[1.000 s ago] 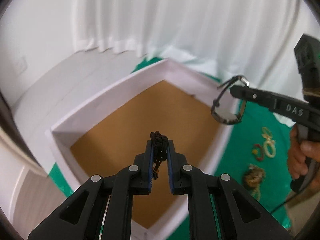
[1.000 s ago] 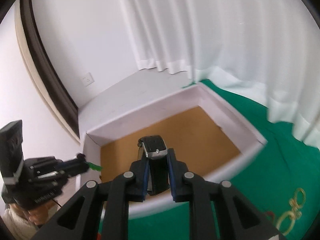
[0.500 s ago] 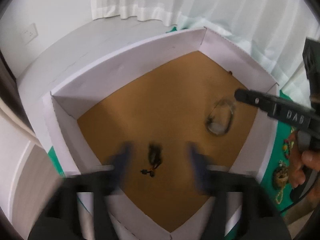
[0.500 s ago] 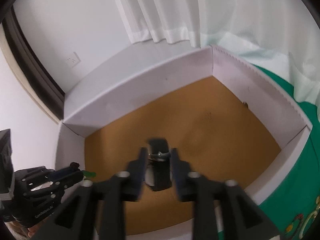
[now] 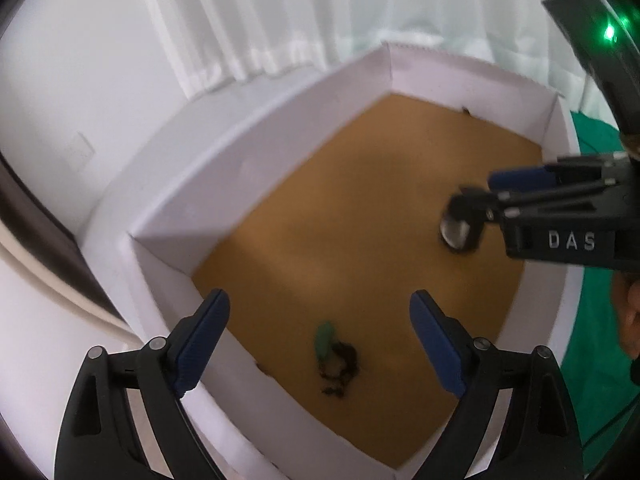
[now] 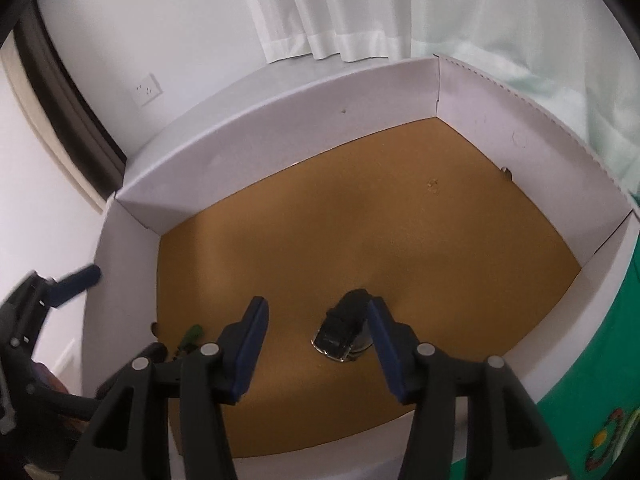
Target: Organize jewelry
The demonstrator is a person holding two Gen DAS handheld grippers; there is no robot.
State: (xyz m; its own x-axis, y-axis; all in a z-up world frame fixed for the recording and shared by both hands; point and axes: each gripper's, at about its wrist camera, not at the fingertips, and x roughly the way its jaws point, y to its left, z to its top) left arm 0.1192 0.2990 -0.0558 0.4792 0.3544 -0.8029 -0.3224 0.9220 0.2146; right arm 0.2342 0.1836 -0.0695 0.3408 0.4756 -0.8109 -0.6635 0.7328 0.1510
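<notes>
The white box (image 6: 280, 128) with its brown floor is the biggest thing before me, and I place everything else by it. Its four low walls stand upright; the near wall is cut off by my own fingers in both views, and its right corner runs out of the right wrist picture. The curtain (image 6: 360, 8) hangs behind the far wall, its hem just above the rim. The green cloth (image 6: 592, 380) lies outside the right wall, and something coloured sits on it at the picture's edge, too cropped to name.

My right gripper (image 6: 316, 346) hangs inside the box over the near part of the floor. Its fingers stand half apart, and the watch (image 6: 344, 332) rests on the floor between them, close against the right-hand finger; I cannot tell whether that pad touches it. From the left wrist the watch (image 5: 460, 224) is half hidden behind the right gripper (image 5: 480, 196) and blurred.

My left gripper (image 5: 320, 336) is above the near left corner of the box, its jaws opening wide with nothing pressed between the pads. Below them the dark bracelet (image 5: 340, 364) lies on the floor, clear of both fingers, with a small green piece at its upper end; its shape is smeared and hard to read. In the right wrist view only that green piece shows, the rest hidden behind my fingers.

The middle and far floor of the box is bare, apart from a small dark speck at the far right wall.
</notes>
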